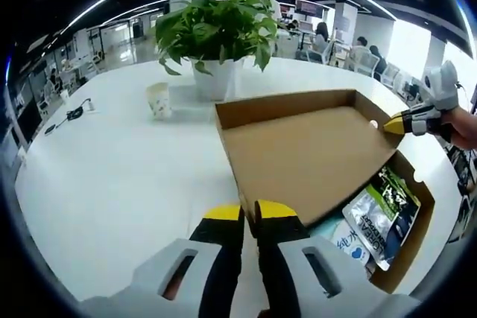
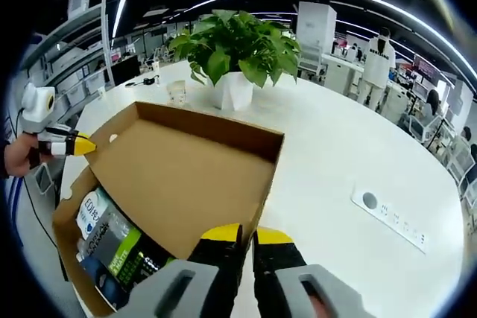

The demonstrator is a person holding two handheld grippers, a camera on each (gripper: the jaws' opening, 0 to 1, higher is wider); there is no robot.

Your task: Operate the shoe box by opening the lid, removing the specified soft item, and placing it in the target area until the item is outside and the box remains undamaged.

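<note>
Your surface (image 1: pixel 112 184) is wide and white, with the box (image 1: pixel 408 237) sitting open on it and its lid (image 1: pixel 305 154) raised between your two hands. Both tongs pinch that lid: the left tongs (image 1: pixel 250 214) are pressed together on one corner, the right tongs (image 2: pixel 246 234) on the opposite one. Pull unevenly or push the lid too far back and the cardboard hinge may crease or tear. Let go of one corner and it could drop onto the pouches (image 2: pixel 112 247), still inside. The plant (image 1: pixel 216 31) and cup (image 1: pixel 159 100) stand just behind the lid; swing it hard and you may tip them.
</note>
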